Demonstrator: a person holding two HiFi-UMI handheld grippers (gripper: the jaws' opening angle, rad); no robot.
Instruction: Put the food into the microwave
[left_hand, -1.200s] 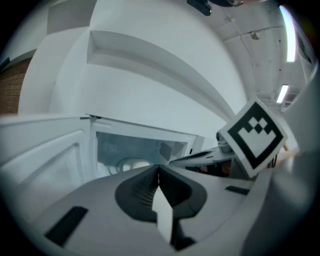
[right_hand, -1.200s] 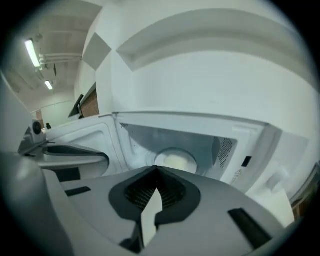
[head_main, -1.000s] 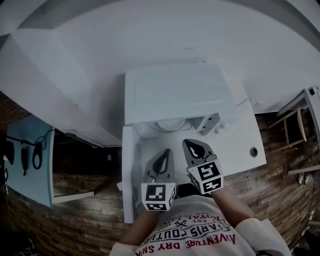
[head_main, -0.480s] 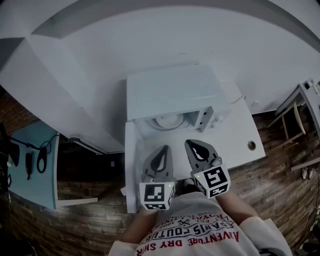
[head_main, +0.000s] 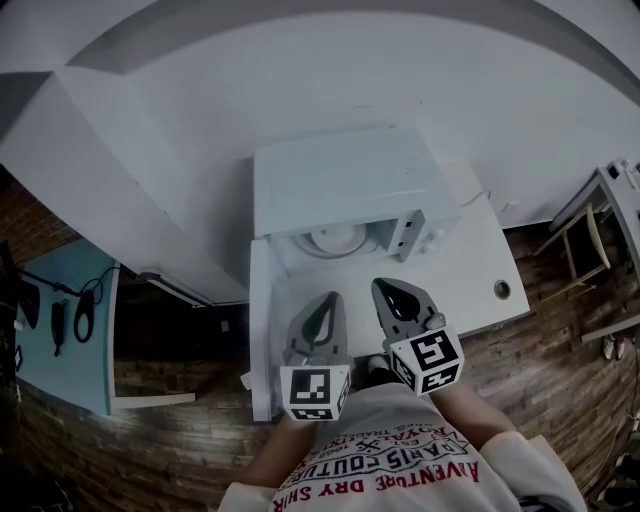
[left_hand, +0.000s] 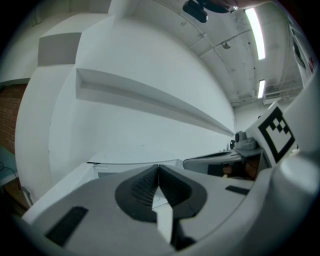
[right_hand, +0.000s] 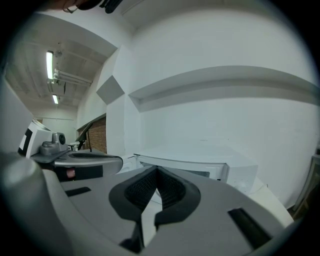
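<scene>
A white microwave (head_main: 345, 185) stands on the white table (head_main: 480, 265), its door (head_main: 259, 330) swung open to the left. Inside the cavity lies a pale round plate or turntable (head_main: 335, 240); whether food is on it I cannot tell. My left gripper (head_main: 328, 302) and right gripper (head_main: 386, 285) hover side by side in front of the opening, both pointing at it. Each is shut with nothing between its pads. In the left gripper view the closed jaws (left_hand: 159, 172) face the microwave (left_hand: 135, 161). The right gripper view shows the right gripper (right_hand: 157, 175) shut before the microwave (right_hand: 200, 161).
A round cable hole (head_main: 501, 289) sits in the table to the right of the microwave. A wooden chair (head_main: 595, 215) stands at the far right. A light blue table (head_main: 60, 350) with dark cables is at the left. The floor is brick-patterned.
The head view has shifted slightly, and more of the round plate in the cavity shows. Both grippers rose a little at first, then held still, staying shut.
</scene>
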